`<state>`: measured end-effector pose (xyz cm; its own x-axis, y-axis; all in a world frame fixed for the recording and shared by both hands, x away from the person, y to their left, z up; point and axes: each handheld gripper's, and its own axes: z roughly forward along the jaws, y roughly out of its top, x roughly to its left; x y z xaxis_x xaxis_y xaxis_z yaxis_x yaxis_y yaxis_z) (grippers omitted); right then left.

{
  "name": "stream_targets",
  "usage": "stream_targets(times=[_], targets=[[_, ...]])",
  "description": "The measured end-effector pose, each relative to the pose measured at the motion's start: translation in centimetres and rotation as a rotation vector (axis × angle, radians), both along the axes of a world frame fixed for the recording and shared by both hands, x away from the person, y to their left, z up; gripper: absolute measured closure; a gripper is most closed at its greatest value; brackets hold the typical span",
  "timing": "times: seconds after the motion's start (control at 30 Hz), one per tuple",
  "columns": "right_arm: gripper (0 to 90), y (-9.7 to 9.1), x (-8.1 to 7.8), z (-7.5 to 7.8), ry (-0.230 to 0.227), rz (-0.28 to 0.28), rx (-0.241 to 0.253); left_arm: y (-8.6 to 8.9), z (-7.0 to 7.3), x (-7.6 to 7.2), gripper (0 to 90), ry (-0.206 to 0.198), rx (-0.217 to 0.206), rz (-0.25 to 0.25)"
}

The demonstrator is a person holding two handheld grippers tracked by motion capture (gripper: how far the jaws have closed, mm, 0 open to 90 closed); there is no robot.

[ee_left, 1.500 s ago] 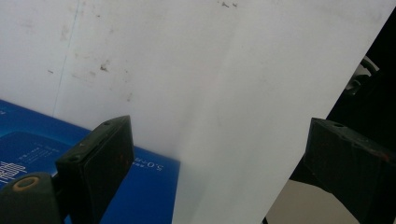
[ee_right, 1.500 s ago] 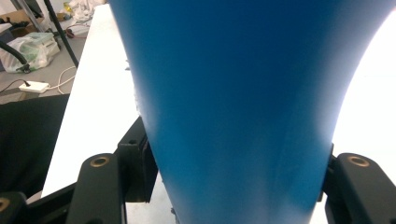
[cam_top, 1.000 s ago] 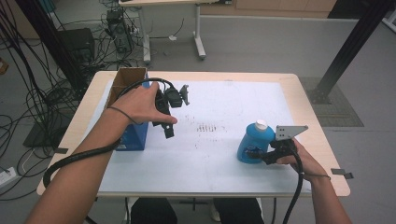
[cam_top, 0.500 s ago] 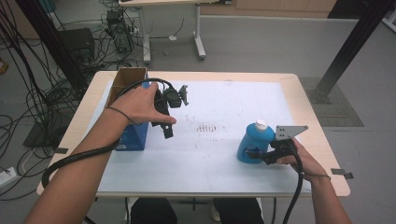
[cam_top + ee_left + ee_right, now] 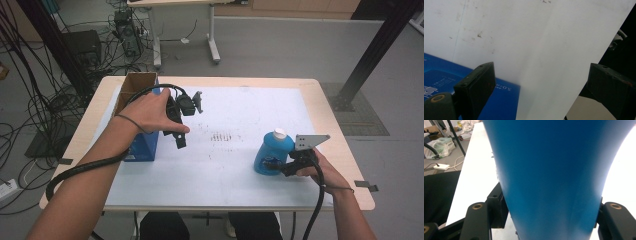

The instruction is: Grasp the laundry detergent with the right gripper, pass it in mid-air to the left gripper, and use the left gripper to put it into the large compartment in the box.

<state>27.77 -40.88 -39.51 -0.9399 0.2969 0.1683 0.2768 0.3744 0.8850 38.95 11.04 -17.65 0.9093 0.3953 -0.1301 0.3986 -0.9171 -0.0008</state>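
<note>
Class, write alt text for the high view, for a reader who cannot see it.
The right claw grips a blue bottle with a white cap, upright on a white-covered table. The left claw hangs open beside a blue box on the table's left.

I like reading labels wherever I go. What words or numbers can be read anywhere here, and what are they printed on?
"5.0": small white print, seen upside down, on the blue box in the left gripper view; the characters beside it are too small to read.
More white print at that box's left edge: blurred, unreadable.
Blue bottle: no print can be made out.
</note>
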Motion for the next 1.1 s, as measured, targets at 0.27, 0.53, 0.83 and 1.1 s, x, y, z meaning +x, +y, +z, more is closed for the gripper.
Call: stream_targets(times=[0.27, 0.53, 0.83, 1.1], targets=[[38.2, -0.02, -0.05, -0.04, 0.001, -0.002, 0.002, -0.07, -0.03, 0.05, 8.9, 0.000, 0.001, -0.006], [38.4, 0.00, -0.06, -0.02, 0.004, -0.004, 0.002, -0.05, 0.03, 0.07, 8.9, 0.001, -0.001, -0.009], [38.6, 0.04, -0.18, 0.03, 0.012, -0.018, 0.003, 0.19, 0.23, -0.04, 8.9, -0.001, -0.004, -0.009], [39.0, 0.15, -0.20, 0.21, 0.018, -0.027, 0.000, 0.59, 0.66, -0.13, 8.8, -0.007, -0.020, -0.001]])
